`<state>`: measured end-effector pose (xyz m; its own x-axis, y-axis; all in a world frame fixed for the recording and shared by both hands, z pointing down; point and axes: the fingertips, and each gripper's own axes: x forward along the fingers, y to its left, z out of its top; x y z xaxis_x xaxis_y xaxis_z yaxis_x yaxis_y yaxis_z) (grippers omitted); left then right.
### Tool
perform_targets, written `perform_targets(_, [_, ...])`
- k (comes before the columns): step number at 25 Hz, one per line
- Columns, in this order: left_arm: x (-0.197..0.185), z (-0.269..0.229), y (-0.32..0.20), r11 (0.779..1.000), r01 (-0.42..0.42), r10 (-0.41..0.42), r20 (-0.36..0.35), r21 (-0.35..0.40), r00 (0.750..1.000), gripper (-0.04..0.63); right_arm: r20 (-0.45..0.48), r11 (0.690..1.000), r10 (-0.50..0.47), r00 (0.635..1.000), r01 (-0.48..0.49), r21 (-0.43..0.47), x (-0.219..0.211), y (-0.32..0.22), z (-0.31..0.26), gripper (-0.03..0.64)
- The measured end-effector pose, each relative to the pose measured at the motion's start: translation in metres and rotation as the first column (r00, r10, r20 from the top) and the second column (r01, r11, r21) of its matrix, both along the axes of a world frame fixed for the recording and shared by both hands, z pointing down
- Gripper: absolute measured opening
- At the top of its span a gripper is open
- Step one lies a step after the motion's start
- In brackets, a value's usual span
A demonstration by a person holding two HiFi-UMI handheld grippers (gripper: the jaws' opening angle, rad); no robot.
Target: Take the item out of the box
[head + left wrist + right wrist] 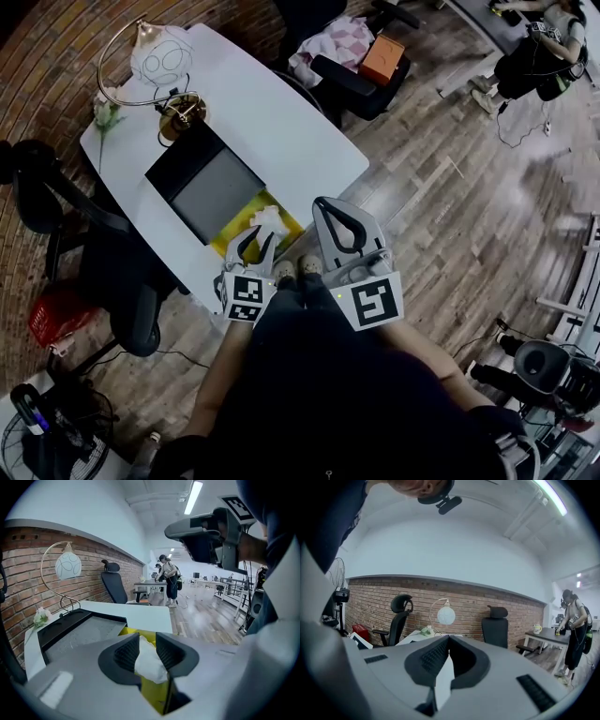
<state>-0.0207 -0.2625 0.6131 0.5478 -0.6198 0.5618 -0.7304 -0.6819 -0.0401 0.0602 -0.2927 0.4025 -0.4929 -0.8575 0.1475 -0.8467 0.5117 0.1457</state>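
A yellow tissue box (285, 232) stands at the near edge of the white table (281, 122), with a white tissue (268, 219) sticking up out of it. My left gripper (255, 242) reaches over the box. In the left gripper view the tissue (150, 663) stands between the jaws of the left gripper (147, 644), which are opening and do not clamp it, and the box (152, 691) shows below. My right gripper (339, 217) hovers just right of the box, off the table edge. In its own view the right gripper (449, 641) is shut with nothing in it.
A flat black case (202, 183) lies just behind the box. A globe lamp (155, 61) on a curved stand sits at the table's far end. Black office chairs (122, 291) stand left of the table, another chair (356, 80) with an orange box (382, 58) behind. A person (544, 47) works at the far right.
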Motion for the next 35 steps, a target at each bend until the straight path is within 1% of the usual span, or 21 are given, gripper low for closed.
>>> perform_targets(5, [0.003, 0.017, 0.001, 0.999, -0.035, 0.037, 0.052, -0.038, 0.998, 0.121, -0.005, 1.000, 0.011, 1.000, -0.011, -0.005, 0.002, -0.001, 0.002, 0.012])
perform_targets(9, [0.007, 0.027, 0.000, 0.994, -0.057, 0.065, 0.087, -0.091, 0.994, 0.127, -0.005, 1.000, 0.026, 1.000, -0.026, -0.007, 0.006, -0.002, 0.002, 0.012])
perform_targets(16, [0.001, 0.050, 0.001, 0.983, -0.037, 0.066, 0.159, -0.180, 0.985, 0.127, -0.009, 0.999, 0.046, 0.999, -0.046, -0.011, 0.011, -0.005, 0.003, 0.012])
perform_targets(21, [-0.001, 0.060, 0.002, 0.974, -0.023, 0.067, 0.190, -0.226, 0.980, 0.124, -0.015, 0.998, 0.055, 0.998, -0.055, -0.011, 0.015, -0.006, 0.004, 0.012])
perform_targets(23, [-0.002, 0.061, 0.002, 0.972, -0.014, 0.061, 0.196, -0.234, 0.979, 0.085, -0.015, 0.998, 0.058, 0.998, -0.058, -0.011, 0.016, -0.006, 0.004, 0.012])
perform_targets(29, [-0.003, 0.064, 0.003, 0.966, -0.012, 0.064, 0.194, -0.258, 0.979, 0.056, -0.013, 0.998, 0.066, 0.998, -0.066, -0.006, 0.018, -0.007, 0.003, 0.012])
perform_targets(31, [-0.002, 0.063, 0.003, 0.965, -0.011, 0.064, 0.197, -0.260, 0.978, 0.028, -0.012, 0.998, 0.067, 0.998, -0.067, -0.004, 0.019, -0.006, 0.002, 0.012])
perform_targets(35, [-0.003, 0.064, 0.005, 0.966, -0.015, 0.070, 0.203, -0.257, 0.977, 0.015, -0.009, 0.998, 0.069, 0.998, -0.069, 0.004, 0.019, -0.004, 0.001, 0.012])
